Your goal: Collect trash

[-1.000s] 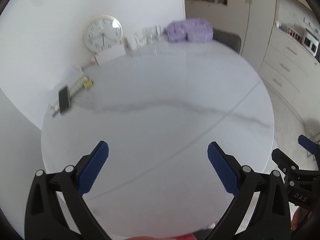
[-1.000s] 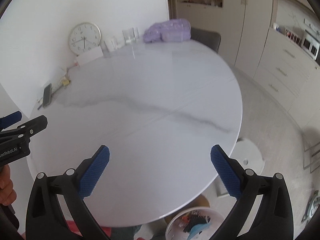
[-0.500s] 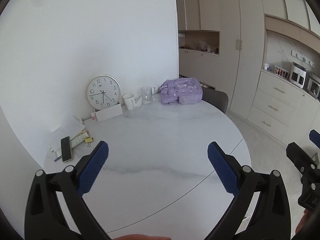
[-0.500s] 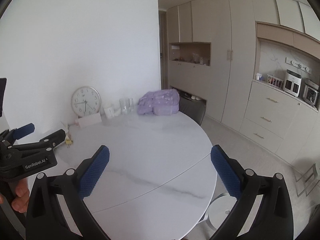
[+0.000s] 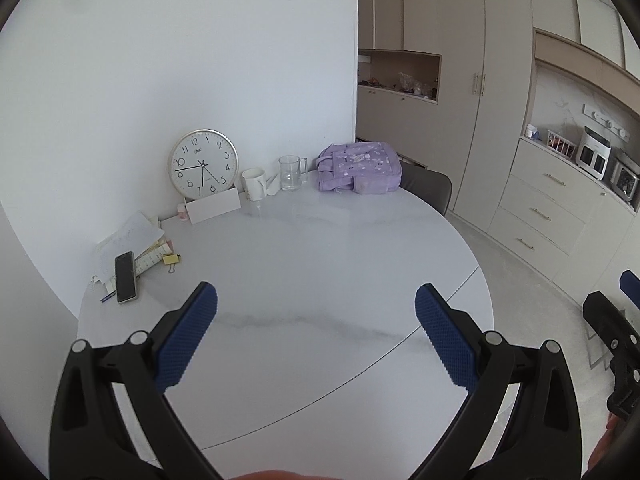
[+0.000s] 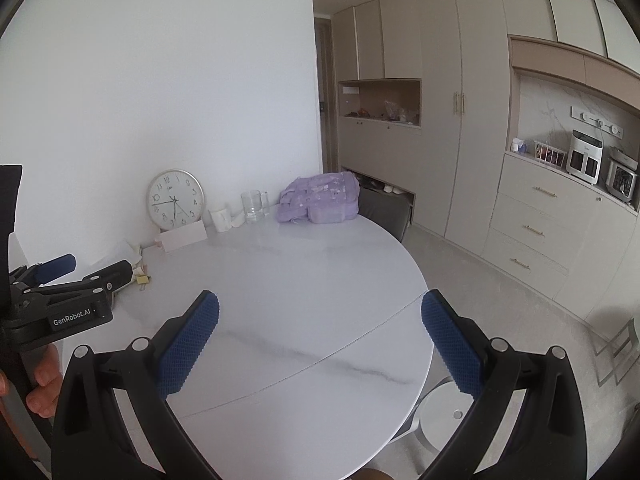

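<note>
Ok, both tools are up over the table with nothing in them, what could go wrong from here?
Two risks, as far as the views show:
1. No obvious trash lies on the table; the papers under the phone could be mistaken for it.
2. The glass mug and white cup stand close together by the clock; a reach there with the open left tool or right tool might tip them.

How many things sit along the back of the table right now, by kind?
Clock: 1
Drinking vessels, white mug and glass mug: 2
Purple backpack: 1
White card: 1
Phone: 1
Paper pile: 1
Yellow binder clip: 1
Total: 8
</note>
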The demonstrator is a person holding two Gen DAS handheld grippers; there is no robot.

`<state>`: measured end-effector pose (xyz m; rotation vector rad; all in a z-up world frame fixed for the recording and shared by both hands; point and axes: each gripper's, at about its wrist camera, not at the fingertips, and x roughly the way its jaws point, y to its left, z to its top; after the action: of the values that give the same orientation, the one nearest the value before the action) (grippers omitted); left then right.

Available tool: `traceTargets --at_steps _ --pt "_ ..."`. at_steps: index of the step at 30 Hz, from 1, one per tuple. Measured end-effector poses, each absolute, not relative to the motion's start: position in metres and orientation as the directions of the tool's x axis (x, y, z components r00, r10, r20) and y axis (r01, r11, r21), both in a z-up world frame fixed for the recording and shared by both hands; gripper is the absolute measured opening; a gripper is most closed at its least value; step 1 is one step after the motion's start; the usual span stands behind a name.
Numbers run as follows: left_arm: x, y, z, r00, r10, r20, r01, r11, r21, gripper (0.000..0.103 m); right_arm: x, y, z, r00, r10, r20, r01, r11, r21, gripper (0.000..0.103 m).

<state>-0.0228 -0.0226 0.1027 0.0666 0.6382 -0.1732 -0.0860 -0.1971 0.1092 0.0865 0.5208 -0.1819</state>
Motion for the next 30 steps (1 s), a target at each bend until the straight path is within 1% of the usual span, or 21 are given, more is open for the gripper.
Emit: traceTargets --at_steps 30 --pt "-0.019 -0.020 0.099 0.775 -0.178 -0.606 0.223 0.975 -0.001 0.095 -0.079 -0.185 0.105 0.831 -0.201 -0.519 0.226 0.974 -0.016 0.101"
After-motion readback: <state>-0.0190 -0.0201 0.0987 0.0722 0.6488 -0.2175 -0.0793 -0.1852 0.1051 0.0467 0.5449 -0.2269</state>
